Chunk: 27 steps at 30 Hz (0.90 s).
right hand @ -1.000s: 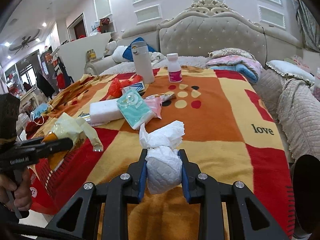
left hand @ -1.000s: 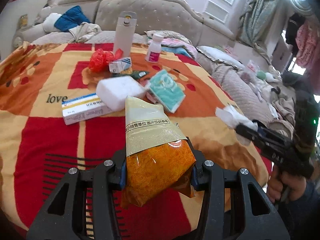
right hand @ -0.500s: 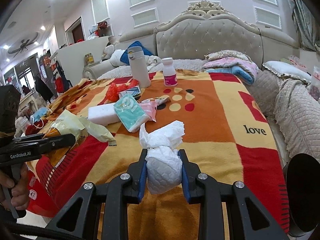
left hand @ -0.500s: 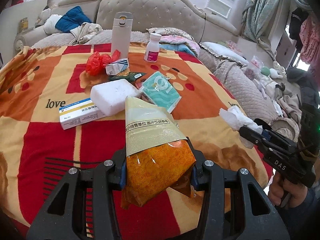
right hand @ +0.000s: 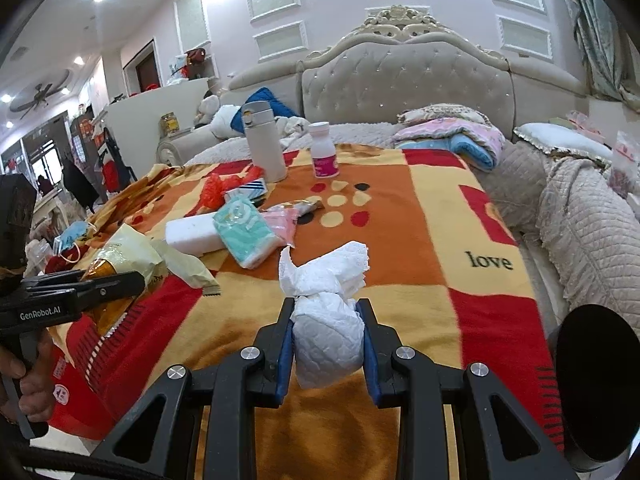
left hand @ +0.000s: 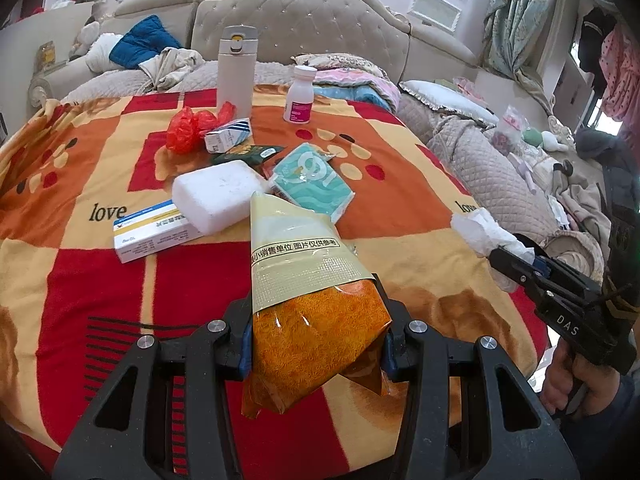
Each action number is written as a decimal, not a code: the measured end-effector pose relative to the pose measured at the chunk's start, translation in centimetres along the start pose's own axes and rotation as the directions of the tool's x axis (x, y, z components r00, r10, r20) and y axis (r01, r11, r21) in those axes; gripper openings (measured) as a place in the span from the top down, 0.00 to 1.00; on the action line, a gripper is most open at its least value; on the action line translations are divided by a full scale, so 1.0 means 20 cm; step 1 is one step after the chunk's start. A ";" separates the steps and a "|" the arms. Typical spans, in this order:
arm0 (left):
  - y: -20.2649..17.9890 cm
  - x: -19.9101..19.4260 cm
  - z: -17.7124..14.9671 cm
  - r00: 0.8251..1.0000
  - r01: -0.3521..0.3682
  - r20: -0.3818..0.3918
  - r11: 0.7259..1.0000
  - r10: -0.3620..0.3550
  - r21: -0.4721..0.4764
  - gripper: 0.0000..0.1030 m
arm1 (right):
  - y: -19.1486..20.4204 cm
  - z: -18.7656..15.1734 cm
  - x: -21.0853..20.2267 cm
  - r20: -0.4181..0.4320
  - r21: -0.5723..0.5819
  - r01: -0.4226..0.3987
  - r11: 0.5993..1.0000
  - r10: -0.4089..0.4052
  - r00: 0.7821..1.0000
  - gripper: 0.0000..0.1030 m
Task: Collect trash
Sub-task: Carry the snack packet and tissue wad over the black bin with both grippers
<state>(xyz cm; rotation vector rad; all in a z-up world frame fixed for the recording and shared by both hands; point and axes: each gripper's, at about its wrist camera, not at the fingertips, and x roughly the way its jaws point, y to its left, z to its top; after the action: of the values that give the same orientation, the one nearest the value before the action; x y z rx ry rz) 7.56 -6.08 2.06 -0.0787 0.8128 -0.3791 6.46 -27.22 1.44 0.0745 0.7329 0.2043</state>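
Note:
My left gripper (left hand: 316, 344) is shut on an orange and cream snack bag (left hand: 308, 292), held above the near edge of the patterned blanket (left hand: 80, 240). In the right wrist view the same snack bag (right hand: 120, 252) shows at the left in the left gripper (right hand: 116, 284). My right gripper (right hand: 326, 344) is shut on a crumpled white tissue (right hand: 326, 312), which also shows in the left wrist view as a white tissue (left hand: 484, 232) at the tip of the right gripper (left hand: 516, 260). A red plastic bag (left hand: 188, 126) lies farther back on the blanket.
On the blanket lie a white foam block (left hand: 218, 196), a medicine box (left hand: 154, 234), a teal tissue pack (left hand: 310, 184), a small striped box (left hand: 228, 134), a dark wrapper (left hand: 248, 154), a tall thermos (left hand: 236, 72) and a pill bottle (left hand: 300, 94). A sofa (left hand: 304, 36) stands behind, and a black round bin edge (right hand: 592, 380) at right.
Both grippers keep their holds. The left view has drawn back a little, so the items on the blanket sit slightly farther and more to the left.

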 end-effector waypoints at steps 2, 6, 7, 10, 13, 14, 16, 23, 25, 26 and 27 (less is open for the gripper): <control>-0.02 0.01 0.00 1.000 0.000 -0.001 1.000 0.000 0.008 0.57 | -0.05 -0.01 -0.03 0.005 0.017 0.014 1.000 -0.014 1.000 0.73; -0.08 0.02 0.01 1.000 0.007 -0.008 1.000 -0.007 0.022 0.57 | -0.18 -0.02 -0.12 0.035 0.075 0.061 0.995 -0.064 0.997 0.73; -0.10 0.03 0.01 1.000 0.008 -0.008 1.000 -0.008 0.027 0.57 | -0.21 -0.03 -0.15 0.047 0.089 0.083 0.993 -0.088 0.995 0.73; -0.16 0.03 0.03 1.000 0.015 -0.007 0.999 -0.014 0.048 0.57 | -0.33 -0.04 -0.24 0.090 0.154 0.149 0.977 -0.164 0.982 0.73; -0.23 0.04 0.04 1.000 0.020 -0.007 0.997 -0.019 0.070 0.57 | -0.43 -0.08 -0.32 0.101 0.220 0.227 0.949 -0.253 0.962 0.73; -0.25 0.05 0.04 1.000 0.021 -0.009 0.997 -0.020 0.079 0.57 | -0.47 -0.09 -0.35 0.106 0.244 0.255 0.936 -0.287 0.952 0.73; -0.32 0.07 0.04 0.999 0.028 -0.017 0.995 -0.027 0.097 0.57 | -0.54 -0.11 -0.39 0.104 0.280 0.303 0.911 -0.343 0.934 0.73; -0.53 0.17 0.03 0.997 0.071 -0.046 0.986 -0.065 0.149 0.57 | -0.77 -0.16 -0.53 0.075 0.342 0.470 0.814 -0.522 0.850 0.73; -0.61 0.20 0.04 0.995 0.097 -0.053 0.981 -0.090 0.165 0.57 | -0.83 -0.17 -0.54 0.064 0.347 0.487 0.801 -0.539 0.840 0.73; -0.66 0.21 0.04 0.993 0.115 -0.054 0.978 -0.107 0.177 0.57 | -0.85 -0.17 -0.54 0.054 0.349 0.499 0.793 -0.549 0.834 0.73; -0.72 0.23 0.05 0.990 0.136 -0.054 0.972 -0.128 0.193 0.57 | -0.89 -0.19 -0.55 0.039 0.355 0.506 0.786 -0.553 0.832 0.73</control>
<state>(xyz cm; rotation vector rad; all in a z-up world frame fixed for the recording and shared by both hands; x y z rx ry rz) 6.84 -21.23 2.64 0.0601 0.8091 -0.5868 -1.11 -46.93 3.38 0.1972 0.6133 -0.4705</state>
